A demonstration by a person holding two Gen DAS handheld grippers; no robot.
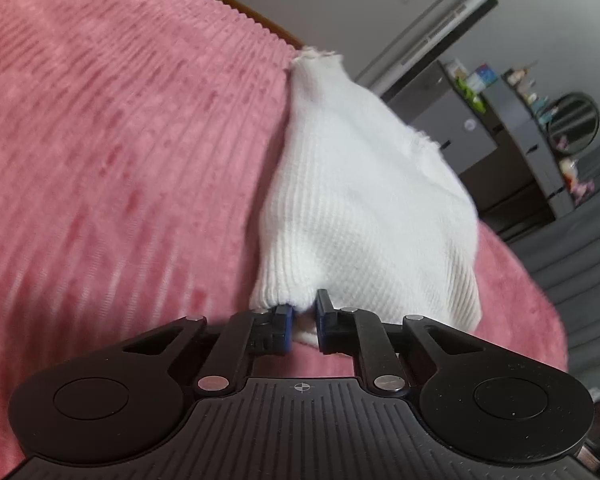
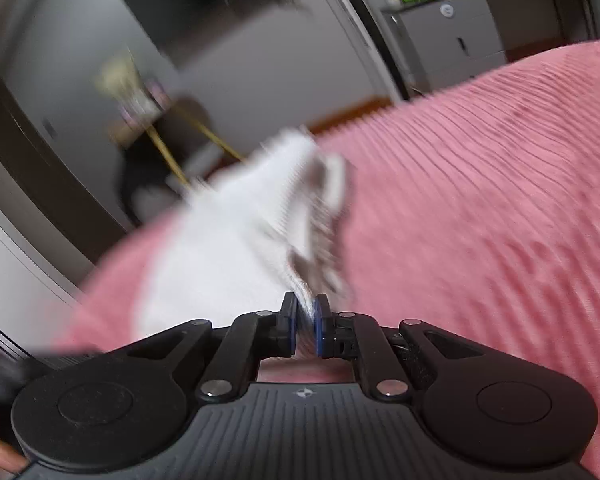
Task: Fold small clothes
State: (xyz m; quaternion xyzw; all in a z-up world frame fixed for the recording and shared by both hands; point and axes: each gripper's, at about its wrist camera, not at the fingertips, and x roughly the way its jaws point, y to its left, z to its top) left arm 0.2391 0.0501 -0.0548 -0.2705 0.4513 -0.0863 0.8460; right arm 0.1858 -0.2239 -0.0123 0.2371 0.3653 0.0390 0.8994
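Both grippers, left (image 1: pixel 303 320) and right (image 2: pixel 305 326), pinch an edge of the white cloth (image 1: pixel 364 208) above the pink cover (image 1: pixel 120 140), so folding seems only begun.

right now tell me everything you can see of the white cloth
The white cloth is a small ribbed knit piece, soft-looking, with a frayed edge at its far end. It is lifted and stretched above the pink ribbed blanket. The left gripper pinches one near edge and the right gripper pinches another, each shut on the fabric. In the right wrist view it is blurred, with a greyish fold near the fingers.
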